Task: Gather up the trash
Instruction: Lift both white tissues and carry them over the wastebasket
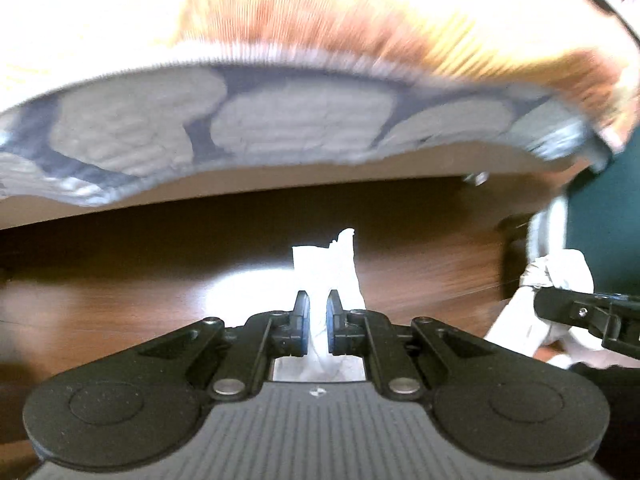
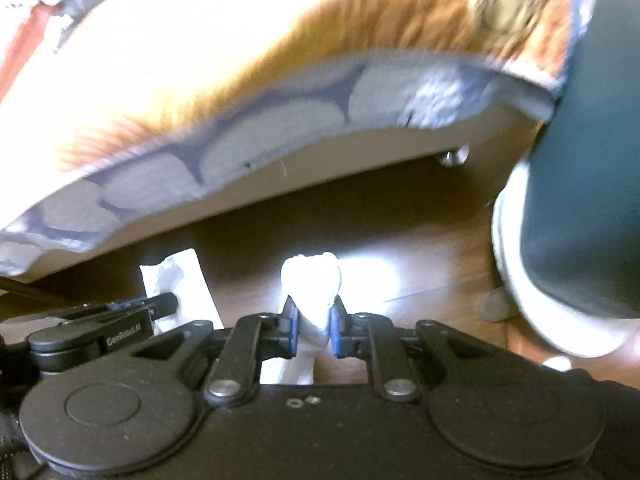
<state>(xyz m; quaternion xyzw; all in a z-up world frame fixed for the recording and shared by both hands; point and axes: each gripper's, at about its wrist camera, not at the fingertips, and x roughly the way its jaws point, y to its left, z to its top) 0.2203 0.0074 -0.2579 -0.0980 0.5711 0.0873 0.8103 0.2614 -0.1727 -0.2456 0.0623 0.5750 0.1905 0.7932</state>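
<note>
We see the left gripper [image 1: 319, 322] clenched on a flat white tissue [image 1: 332, 268], a thin, creased sheet standing up between the blue-faced pads with a torn upper edge toward 12 o'clock. The right gripper [image 2: 313, 322] is clamped on a crumpled white wad [image 2: 312, 280], rounder and lumpier, its top ridged like a scrunched paper ball. Both pieces of trash hang above the dark brown wood floor [image 1: 120, 272], glossy enough to throw back a bright white glare just behind each piece. Across the upper half of both views runs a blurred bedspread [image 1: 280, 128], a soft quilted fabric with rounded grey scallops outlined in dark blue along its hem and a ribbed orange-to-cream field above; under it lies a pale beige edge. The left wrist view alone shows the other gripper from the side at 3 o'clock, its black finger lying against loose white paper. The right wrist view alone shows the left tool at 9 o'clock, black with pale lettering on its body, the flat tissue poking past its tip. Only there do we get a fuller look at the dark teal round bin [image 2: 580, 200] at 3 o'clock, smooth-walled with a whitish rim, and a small metal knob [image 2: 454, 156] under the beige edge.
</note>
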